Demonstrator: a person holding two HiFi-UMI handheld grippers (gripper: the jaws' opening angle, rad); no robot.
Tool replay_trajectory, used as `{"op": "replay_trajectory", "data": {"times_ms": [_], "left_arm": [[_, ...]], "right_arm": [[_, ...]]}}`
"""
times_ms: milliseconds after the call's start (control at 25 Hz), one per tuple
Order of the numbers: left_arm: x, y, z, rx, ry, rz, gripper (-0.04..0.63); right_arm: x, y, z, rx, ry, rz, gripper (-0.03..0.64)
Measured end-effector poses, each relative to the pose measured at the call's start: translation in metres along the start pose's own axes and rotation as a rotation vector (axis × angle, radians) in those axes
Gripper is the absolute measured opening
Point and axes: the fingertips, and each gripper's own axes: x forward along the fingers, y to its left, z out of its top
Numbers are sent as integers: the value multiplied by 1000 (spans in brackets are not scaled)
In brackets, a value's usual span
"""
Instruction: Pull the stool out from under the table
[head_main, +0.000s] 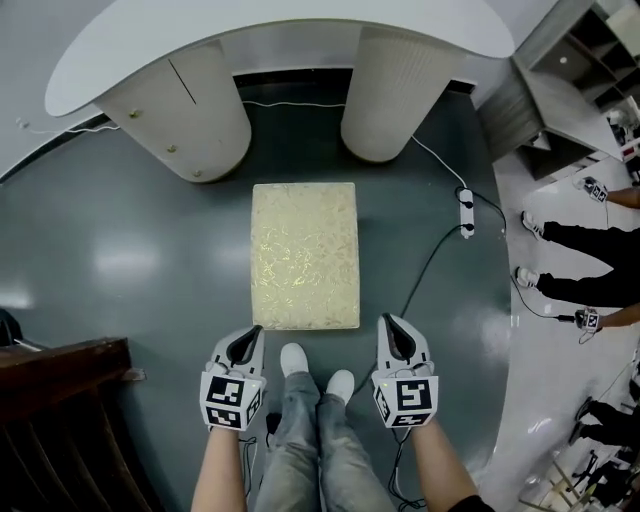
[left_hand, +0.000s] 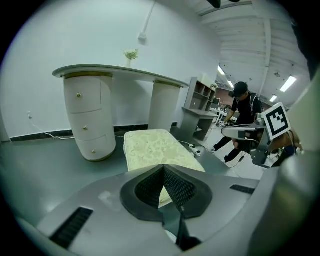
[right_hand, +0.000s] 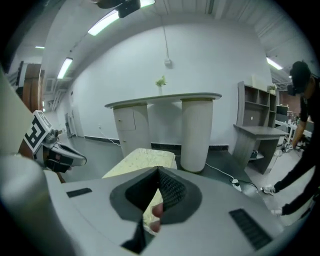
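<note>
The cream stool (head_main: 305, 255) stands on the dark floor (head_main: 120, 260) in front of the white table (head_main: 300, 30), its far end near the table's two round pedestals. The left gripper (head_main: 256, 330) and the right gripper (head_main: 385, 320) sit just beside the stool's near corners, one at each. Both have their jaws pressed together with nothing between them.

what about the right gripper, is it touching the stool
Apart. The head view shows a strip of dark floor between the right gripper and the stool at its near right corner; the jaws are shut, holding nothing.
</note>
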Motion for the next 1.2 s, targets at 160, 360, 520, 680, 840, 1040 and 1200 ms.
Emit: {"op": "replay_trajectory", "data": {"times_ms": [160,360,520,680,840,1040,1200], "left_arm": [[-10,-6,43,3,-37,-23,12],[-25,-8,97,21,-86,-16,12],[-44,-5,141,53,-137,5,12],[-76,1,177,77,-187,50,12],[-106,1,206,115,-229,97,12],[-134,-5,247,124,-274,129,12],[-158,-9,285,134,-324,150,12]], "right_arm": [[-3,5,47,23,-58,34,60],[-12,14,103,29,-130,61,60],[-23,15,147,33,-178,57,60],[-41,10,181,36,-194,41,60],[-61,0,211,39,-214,31,60],[-88,-2,252,45,-232,53,60],[-106,0,289,45,-267,62,60]]}}
